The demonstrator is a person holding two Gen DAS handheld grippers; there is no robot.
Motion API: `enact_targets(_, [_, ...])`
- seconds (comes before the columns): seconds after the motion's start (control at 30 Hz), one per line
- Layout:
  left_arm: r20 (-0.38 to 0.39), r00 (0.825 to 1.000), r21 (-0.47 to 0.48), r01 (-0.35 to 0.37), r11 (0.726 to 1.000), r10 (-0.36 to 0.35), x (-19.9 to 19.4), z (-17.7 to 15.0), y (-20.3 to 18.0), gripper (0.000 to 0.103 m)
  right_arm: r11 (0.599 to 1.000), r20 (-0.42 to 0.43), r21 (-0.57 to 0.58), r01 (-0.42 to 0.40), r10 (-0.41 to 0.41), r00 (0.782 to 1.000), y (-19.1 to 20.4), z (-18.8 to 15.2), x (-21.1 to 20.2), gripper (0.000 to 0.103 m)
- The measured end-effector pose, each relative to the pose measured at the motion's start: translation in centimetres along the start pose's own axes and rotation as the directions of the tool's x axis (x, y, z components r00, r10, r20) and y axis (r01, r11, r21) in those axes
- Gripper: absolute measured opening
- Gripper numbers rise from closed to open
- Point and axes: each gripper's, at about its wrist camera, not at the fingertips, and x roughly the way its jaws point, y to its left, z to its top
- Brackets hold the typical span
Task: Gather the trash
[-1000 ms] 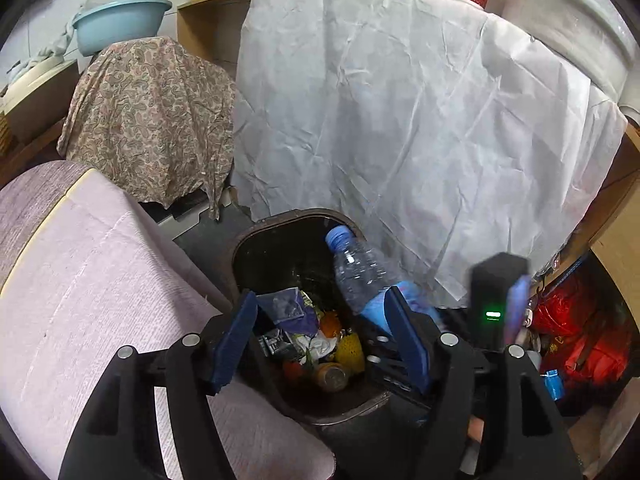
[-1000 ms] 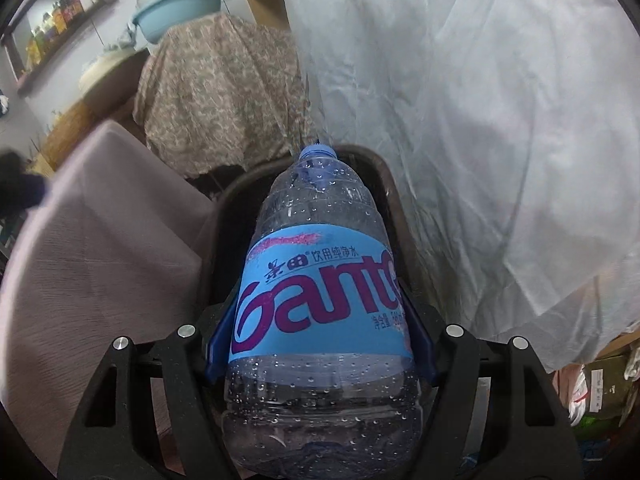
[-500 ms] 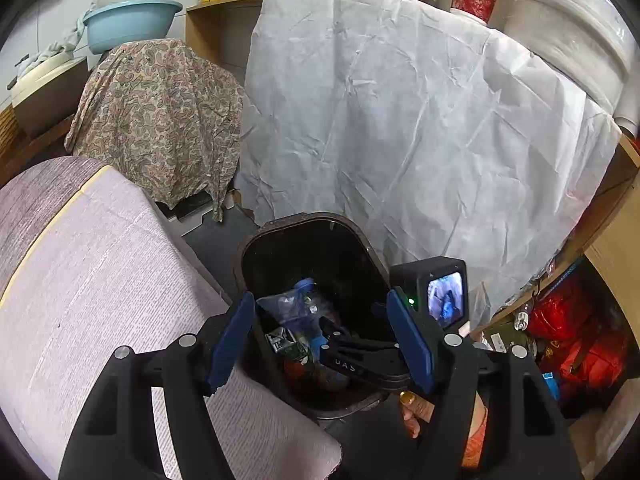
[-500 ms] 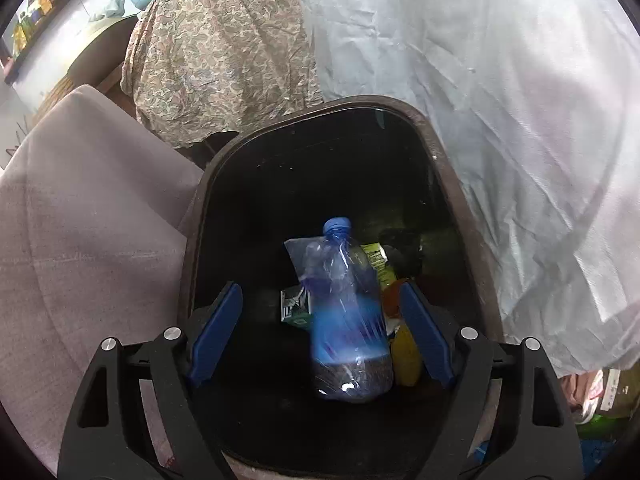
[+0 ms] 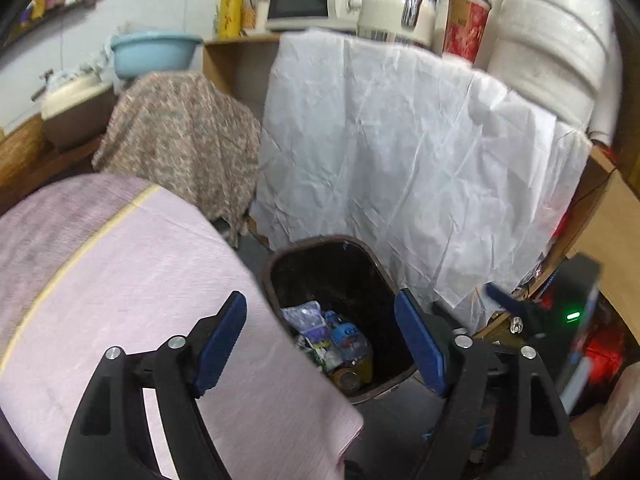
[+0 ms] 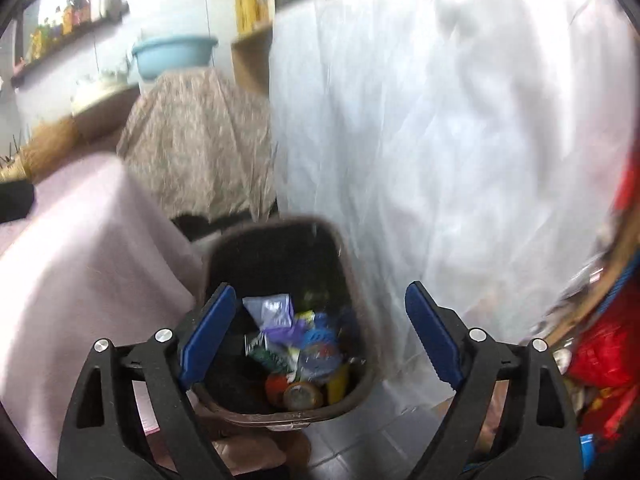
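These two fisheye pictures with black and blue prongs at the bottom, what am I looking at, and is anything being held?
No robot here: a person holds a two-finger tool in each hand, with a camera on each looking along its fingers. One picture comes from the left gripper, the other from the right gripper. Both are open and hold nothing. Both look down into a dark trash bin on the floor. Inside lie a water bottle with a blue label, wrappers and a can. A pink-covered cushion stands left of the bin, a white sheet hangs behind it.
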Motion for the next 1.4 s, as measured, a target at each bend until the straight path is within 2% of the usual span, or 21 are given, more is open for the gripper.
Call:
enact_targets(0.1, [0.058,0.998,0.006,-0.018,1.000,0.017,-3.5,-0.6,1.0,0.086,1.000,0.096,-0.005,0.015,-0.014,0.995,0.8,0.8,-4.5,0.097])
enact_targets(0.2, [0.145,0.987,0.010,-0.064,0.998,0.062,-8.0,-1.7,2.1,0.097,1.000,0.205,-0.024,-0.003,0.008,0.979,2.5,0.7,-9.5,0.097])
enact_targets(0.3, [0.219,0.969,0.021,-0.124,0.992,0.116,-12.3,-3.6,3.0,0.098,0.998,0.262,-0.055,-0.040,0.053,0.964,4.4,-0.2,-13.3,0.097])
enact_targets(0.4, [0.267,0.949,0.019,-0.179,0.984,0.168,-15.9,-5.9,3.9,0.098,0.989,0.295,-0.075,-0.129,0.145,0.944,6.2,-1.9,-16.4,0.097])
enact_targets(0.47, [0.300,0.932,0.003,-0.215,0.977,0.205,-18.0,-7.7,4.5,0.098,0.982,0.307,-0.104,-0.156,0.181,0.934,7.5,-3.1,-18.2,0.097])
enact_targets(0.53, [0.337,0.903,-0.025,-0.274,0.961,0.266,-19.8,-9.4,4.9,0.098,0.976,0.323,-0.137,-0.166,0.203,0.925,9.2,-4.2,-19.6,0.097])
enact_targets(0.57, [0.355,0.883,-0.046,-0.311,0.949,0.306,-20.6,-10.4,5.0,0.098,0.970,0.328,-0.164,-0.182,0.228,0.917,10.0,-5.0,-20.6,0.097])
enact_targets(0.63, [0.371,0.858,-0.086,-0.347,0.934,0.354,-21.8,-11.9,5.3,0.098,0.957,0.315,-0.189,-0.221,0.272,0.909,11.3,-6.1,-21.8,0.097])
enact_targets(0.67, [0.369,0.852,-0.119,-0.354,0.928,0.372,-22.4,-12.7,5.6,0.098,0.952,0.314,-0.187,-0.243,0.292,0.903,11.7,-6.5,-22.4,0.097])
enact_targets(0.7, [0.361,0.849,-0.156,-0.354,0.922,0.386,-22.9,-13.5,6.0,0.098,0.942,0.321,-0.182,-0.281,0.327,0.889,11.9,-7.1,-23.3,0.097])
enact_targets(0.83, [0.331,0.839,-0.257,-0.360,0.897,0.432,-24.4,-15.5,7.3,0.098,0.931,0.354,-0.172,-0.322,0.363,0.862,12.9,-8.5,-25.7,0.097])
enact_targets(0.93, [0.360,0.793,-0.299,-0.401,0.866,0.492,-26.1,-17.1,7.2,0.098,0.921,0.360,-0.200,-0.335,0.387,0.849,13.8,-9.1,-27.0,0.097])
enact_targets(1.03, [0.397,0.760,-0.302,-0.421,0.855,0.514,-27.5,-18.2,6.4,0.098,0.909,0.356,-0.216,-0.358,0.414,0.838,14.2,-9.4,-27.4,0.097])
enact_targets(1.2, [0.414,0.739,-0.279,-0.452,0.847,0.531,-28.2,-18.6,5.4,0.098,0.891,0.341,-0.244,-0.384,0.449,0.826,14.8,-9.9,-28.0,0.097])
enact_targets(1.27, [0.415,0.747,-0.277,-0.440,0.854,0.519,-28.2,-18.7,5.5,0.098,0.886,0.343,-0.263,-0.383,0.456,0.821,15.2,-10.2,-28.3,0.097])
enact_targets(1.4, [0.416,0.745,-0.284,-0.438,0.853,0.521,-28.3,-18.9,5.7,0.098,0.881,0.345,-0.288,-0.375,0.460,0.818,15.4,-10.2,-28.6,0.097])
